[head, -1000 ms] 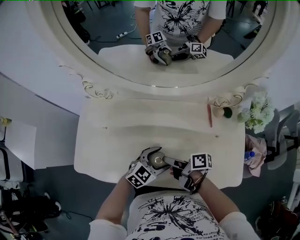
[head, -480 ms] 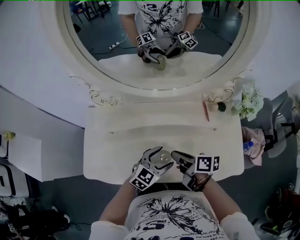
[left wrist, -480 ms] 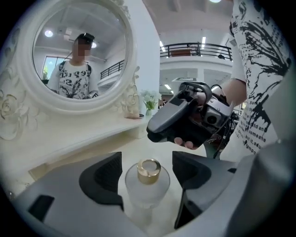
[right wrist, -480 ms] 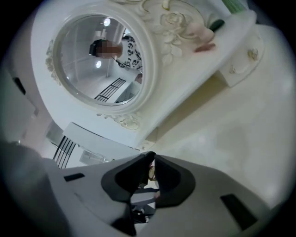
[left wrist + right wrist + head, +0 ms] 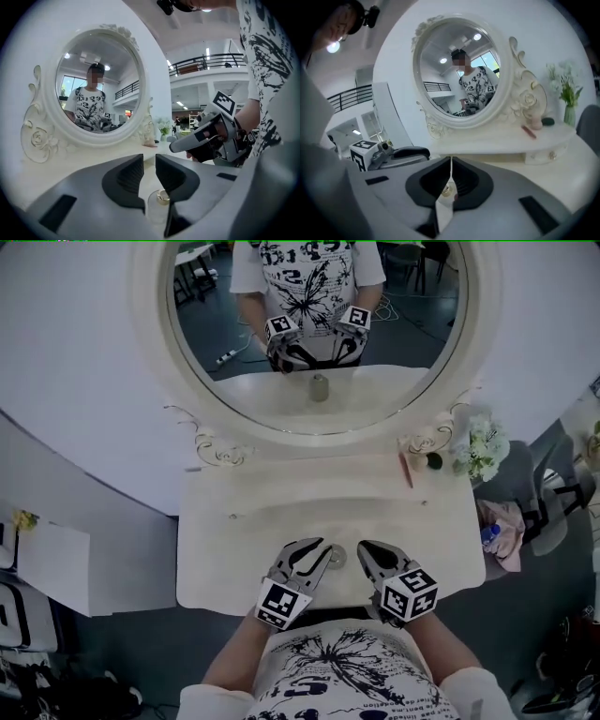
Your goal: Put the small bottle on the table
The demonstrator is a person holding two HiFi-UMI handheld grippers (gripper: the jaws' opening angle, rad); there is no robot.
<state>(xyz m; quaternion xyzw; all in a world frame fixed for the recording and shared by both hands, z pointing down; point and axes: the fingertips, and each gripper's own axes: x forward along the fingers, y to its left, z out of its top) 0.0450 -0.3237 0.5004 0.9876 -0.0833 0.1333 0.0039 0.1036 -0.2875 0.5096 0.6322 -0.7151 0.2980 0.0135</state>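
A second ago both tools carried it together; now the small clear glass bottle with a gold cap [image 5: 336, 556] stands alone on the white dressing table [image 5: 234, 559], between the two tools and just off their tips, so the task looks done. The left gripper [image 5: 317, 551] is closing, with a slim gap and the pads off the bottle. The right gripper [image 5: 366, 551] is pressed together on nothing. Well beyond both are a white-framed oval mirror [image 5: 155, 343], a thin red stick [image 5: 406, 469] and white flowers [image 5: 480, 448]; nothing blocks a retreat.
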